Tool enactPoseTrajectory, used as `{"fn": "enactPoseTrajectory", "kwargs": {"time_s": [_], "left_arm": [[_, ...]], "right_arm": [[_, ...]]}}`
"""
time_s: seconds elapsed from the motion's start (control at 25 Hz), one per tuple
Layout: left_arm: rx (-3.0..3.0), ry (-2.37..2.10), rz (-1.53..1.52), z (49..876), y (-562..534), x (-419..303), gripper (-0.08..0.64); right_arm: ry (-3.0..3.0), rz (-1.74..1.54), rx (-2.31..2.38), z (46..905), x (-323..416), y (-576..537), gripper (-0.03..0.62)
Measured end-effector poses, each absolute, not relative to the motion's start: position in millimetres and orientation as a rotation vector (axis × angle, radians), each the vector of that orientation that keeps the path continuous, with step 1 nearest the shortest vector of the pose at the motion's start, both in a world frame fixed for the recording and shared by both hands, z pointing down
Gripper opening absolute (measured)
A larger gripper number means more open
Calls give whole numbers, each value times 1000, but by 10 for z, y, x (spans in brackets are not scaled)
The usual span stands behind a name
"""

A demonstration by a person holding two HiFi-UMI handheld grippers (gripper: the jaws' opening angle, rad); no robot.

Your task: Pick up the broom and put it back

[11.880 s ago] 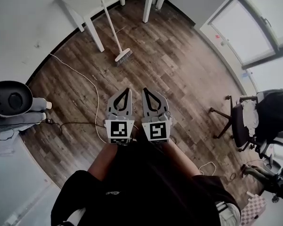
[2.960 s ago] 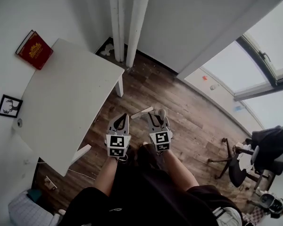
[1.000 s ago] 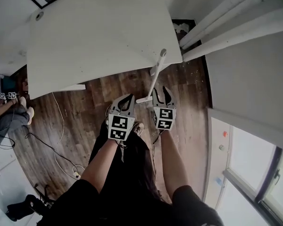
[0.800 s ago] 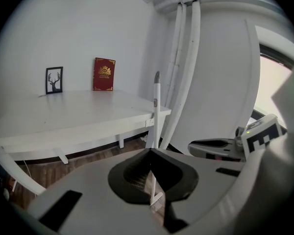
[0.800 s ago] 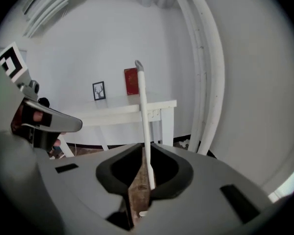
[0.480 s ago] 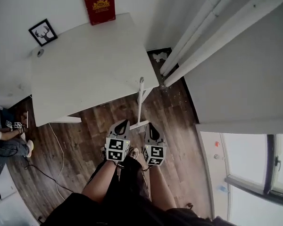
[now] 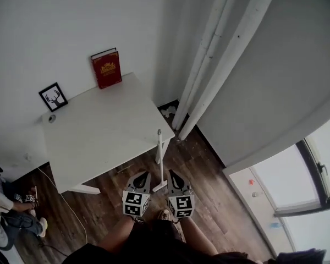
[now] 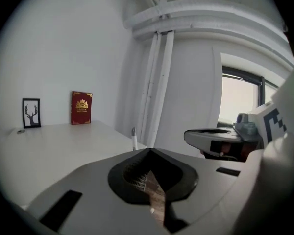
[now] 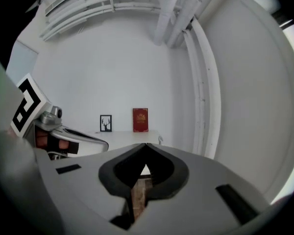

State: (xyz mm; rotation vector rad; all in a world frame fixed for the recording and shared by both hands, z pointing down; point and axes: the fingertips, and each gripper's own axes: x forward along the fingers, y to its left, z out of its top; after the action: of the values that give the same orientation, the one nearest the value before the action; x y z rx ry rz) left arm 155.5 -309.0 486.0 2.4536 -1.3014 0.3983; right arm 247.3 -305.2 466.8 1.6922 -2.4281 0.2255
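Note:
The broom [image 7: 160, 153] stands leaning against the corner of the white table [image 7: 99, 139], its white handle upright and its head on the wooden floor just ahead of my grippers. Its handle top also shows in the left gripper view as the broom handle [image 8: 134, 139]. My left gripper [image 7: 142, 175] is shut and holds nothing; in its own view the left gripper [image 8: 149, 151] has its jaws meeting at the tips. My right gripper [image 7: 171, 175] is shut and empty too, and the right gripper [image 9: 146, 145] points towards the table. Neither touches the broom.
A red book [image 7: 106, 69] and a small framed picture [image 7: 53, 97] lean on the wall at the table's back. White pipes [image 7: 209, 65] run up the corner to the right. A seated person's legs [image 7: 5, 208] show at far left. A window [image 7: 319, 169] is at right.
The right gripper's jaws have gone from open beside the broom handle to shut and empty. Both grippers have lifted and pulled back. The broom stays leaning on the table corner.

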Motion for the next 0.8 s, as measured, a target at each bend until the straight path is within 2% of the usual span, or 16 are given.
{"fn": "enactPoseTrajectory", "kwargs": {"time_s": [0.24, 0.8], "left_arm": [[2530, -1260, 272, 4419, -3106, 1513, 1], [2597, -1199, 256, 4248, -3106, 1448, 0]], "right_arm": [[-2438, 107, 1710, 4280, 2293, -2941, 21], [-2352, -70, 1636, 4074, 2001, -2986, 21]]}}
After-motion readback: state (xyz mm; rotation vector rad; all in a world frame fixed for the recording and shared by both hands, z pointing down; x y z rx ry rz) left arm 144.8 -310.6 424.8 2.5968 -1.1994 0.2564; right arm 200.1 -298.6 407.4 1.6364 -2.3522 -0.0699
